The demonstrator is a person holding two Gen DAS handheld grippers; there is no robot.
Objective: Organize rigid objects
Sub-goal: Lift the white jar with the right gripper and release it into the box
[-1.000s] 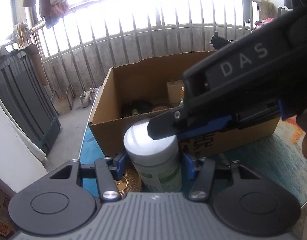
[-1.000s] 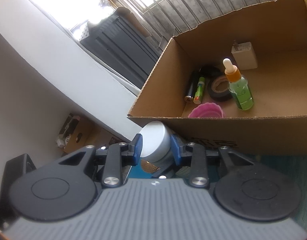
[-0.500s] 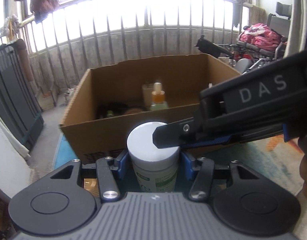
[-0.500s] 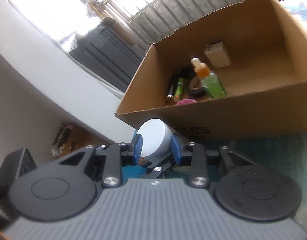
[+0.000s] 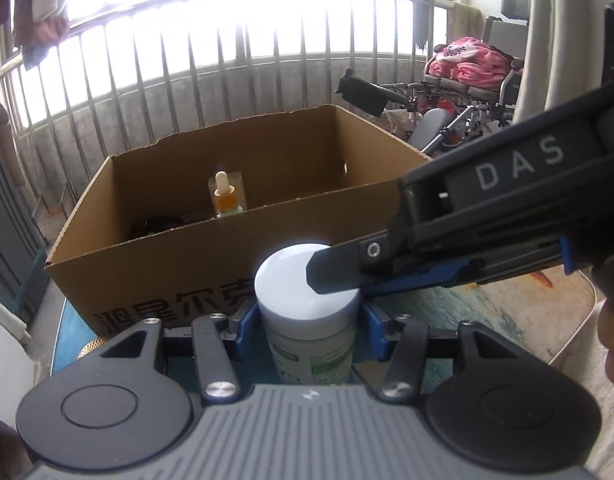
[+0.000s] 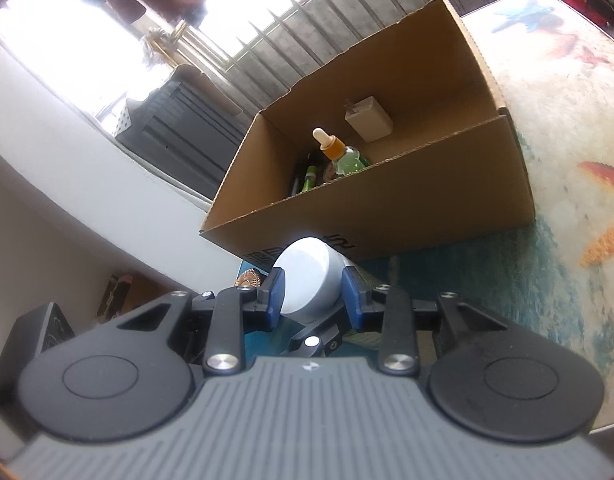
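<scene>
A white-lidded, green-labelled plastic jar (image 5: 307, 300) sits low at frame centre, pinched at its body by the left hand-held gripper (image 5: 305, 316) and at its lid by the right hand-held gripper (image 6: 312, 294). It is just short of the open brown cardboard box (image 5: 211, 264) on the worktop (image 6: 567, 152). This looks like the carrying step; next the jar must clear the near wall and come down beside the orange-capped dropper bottle (image 6: 339, 154).

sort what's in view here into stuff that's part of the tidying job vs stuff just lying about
Job: jar, held by left gripper and right gripper; box; dropper bottle; charger.

Lying about: wheelchair, pink blanket, railing, gold disc.
</scene>
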